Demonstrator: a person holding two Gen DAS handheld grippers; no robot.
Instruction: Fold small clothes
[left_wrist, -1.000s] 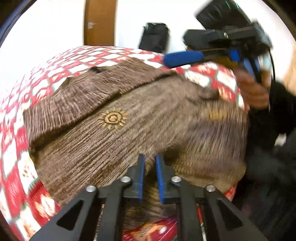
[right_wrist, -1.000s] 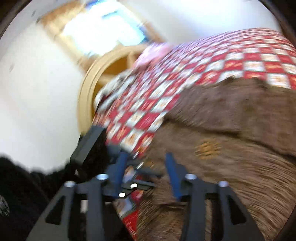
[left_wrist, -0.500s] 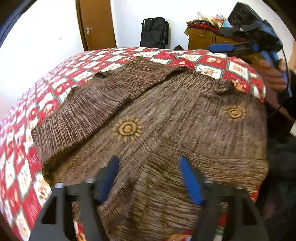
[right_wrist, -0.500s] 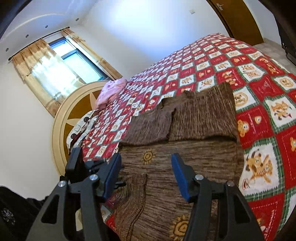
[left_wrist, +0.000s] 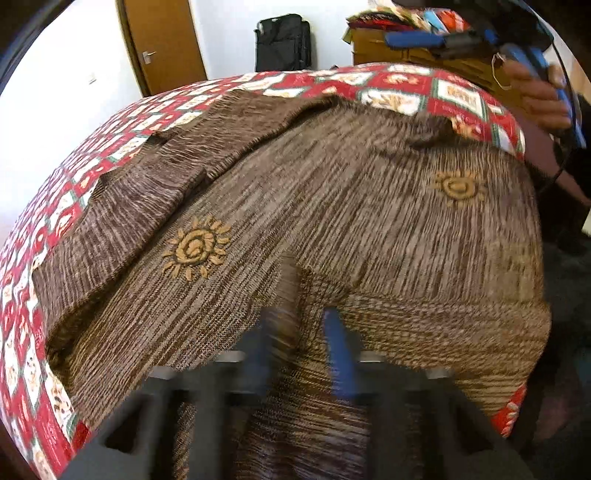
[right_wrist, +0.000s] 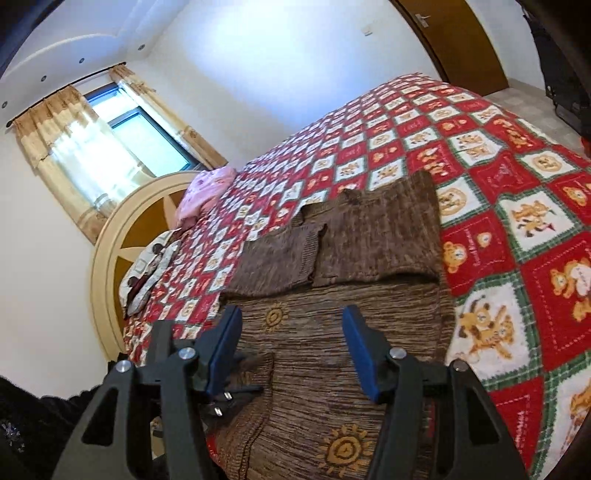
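A brown knitted sweater (left_wrist: 332, 206) with orange sun motifs lies spread on the red patchwork bedspread (left_wrist: 399, 88), both sleeves folded across its far part. It also shows in the right wrist view (right_wrist: 332, 350). My left gripper (left_wrist: 301, 332) is blurred, its blue pads narrowed around a raised ridge of the sweater's near hem. My right gripper (right_wrist: 291, 347) is open and empty, held above the sweater; in the left wrist view it (left_wrist: 417, 37) hovers at the far right, off the cloth.
The bedspread (right_wrist: 517, 192) stretches far to a round headboard (right_wrist: 122, 236) with a pink pillow (right_wrist: 203, 188). A brown door (left_wrist: 162, 40), a black bag (left_wrist: 282, 40) and a cluttered wooden dresser (left_wrist: 410, 51) stand beyond the bed.
My left gripper opened half a second ago and has now narrowed again on a fold of the hem. My right gripper lifted away from the sweater and stays open.
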